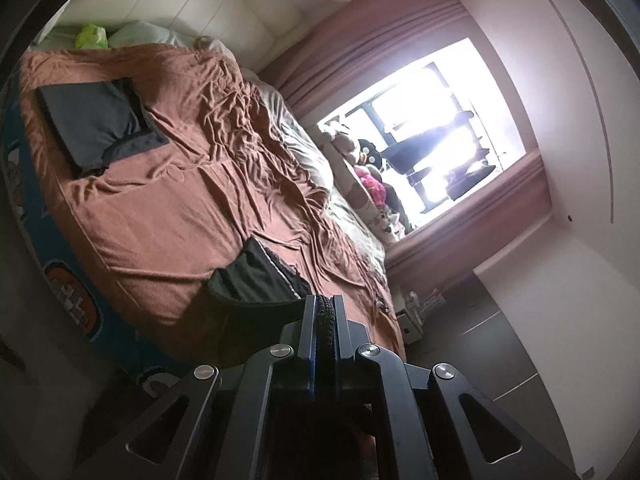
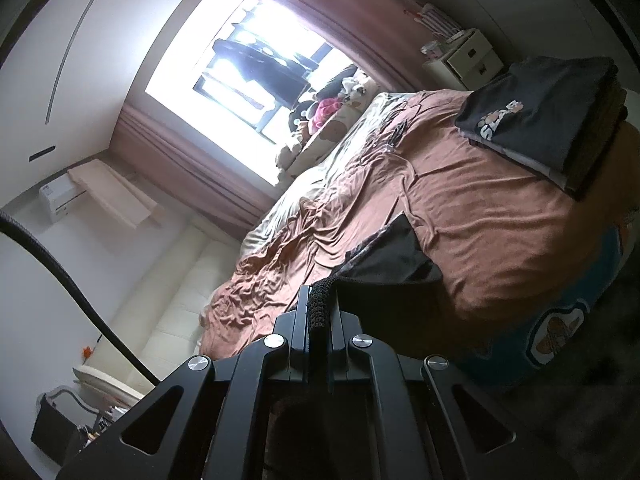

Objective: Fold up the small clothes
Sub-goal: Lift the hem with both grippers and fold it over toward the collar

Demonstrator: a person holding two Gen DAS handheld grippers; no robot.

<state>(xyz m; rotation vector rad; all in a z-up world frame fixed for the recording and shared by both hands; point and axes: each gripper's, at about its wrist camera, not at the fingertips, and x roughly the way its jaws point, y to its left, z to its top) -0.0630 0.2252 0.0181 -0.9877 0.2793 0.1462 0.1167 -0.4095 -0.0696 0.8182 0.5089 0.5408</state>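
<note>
In the left wrist view we see, at far left, a folded dark grey garment (image 1: 90,122) lying flat on the brown bedspread (image 1: 168,208), near the green bag (image 1: 92,37) by the pillows. Further right, the black garment (image 1: 256,276) we are working on rises off the bedspread toward us, its knitted edge pinched between the closed jaws of the left gripper (image 1: 327,312). Right of the bed, the bright window (image 1: 432,132) stands between pink curtains, with soft toys (image 1: 370,184) on the sill.

In the right wrist view, the window (image 2: 240,80) sits at left. At centre, the right gripper (image 2: 319,300) is clamped tight on the same black garment (image 2: 394,256), a ribbed black band caught between its 2 fingers, the cloth trailing right onto the bedspread (image 2: 480,220). At upper right a stack of folded clothes (image 2: 548,112), topped by a dark printed T-shirt, rests on the bed's corner.
</note>
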